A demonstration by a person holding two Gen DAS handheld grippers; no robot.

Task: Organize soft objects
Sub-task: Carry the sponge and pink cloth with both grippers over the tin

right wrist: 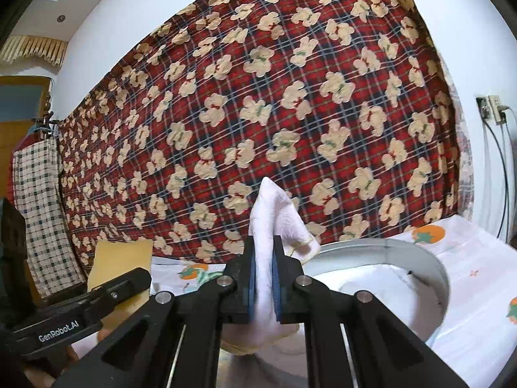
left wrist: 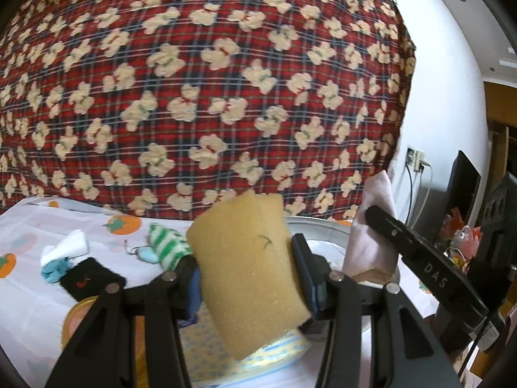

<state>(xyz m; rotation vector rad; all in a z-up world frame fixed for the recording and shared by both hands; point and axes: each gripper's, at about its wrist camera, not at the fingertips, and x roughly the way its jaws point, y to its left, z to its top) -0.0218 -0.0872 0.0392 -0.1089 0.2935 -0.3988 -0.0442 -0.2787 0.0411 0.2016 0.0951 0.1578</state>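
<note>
My left gripper [left wrist: 248,258] is shut on a yellow sponge [left wrist: 248,258], held up above the table; the sponge also shows at the left of the right wrist view [right wrist: 124,258]. My right gripper [right wrist: 263,278] is shut on a white cloth [right wrist: 274,213], held over a round metal basin [right wrist: 429,258]. In the left wrist view the right gripper's finger [left wrist: 420,252] and the pale cloth [left wrist: 374,226] show at the right, over the basin [left wrist: 323,226]. On the table lie a green-striped sock [left wrist: 166,245], a black cloth [left wrist: 92,278], a white cloth [left wrist: 69,245] and a blue piece [left wrist: 55,270].
A red plaid blanket with bear shapes [left wrist: 210,80] hangs behind the table. The tablecloth [left wrist: 32,232] is white with orange fruit prints. A blue-patterned pad [left wrist: 281,352] and a yellow-rimmed dish [left wrist: 76,317] lie under my left gripper. Wall sockets and cables [right wrist: 492,110] are at the right.
</note>
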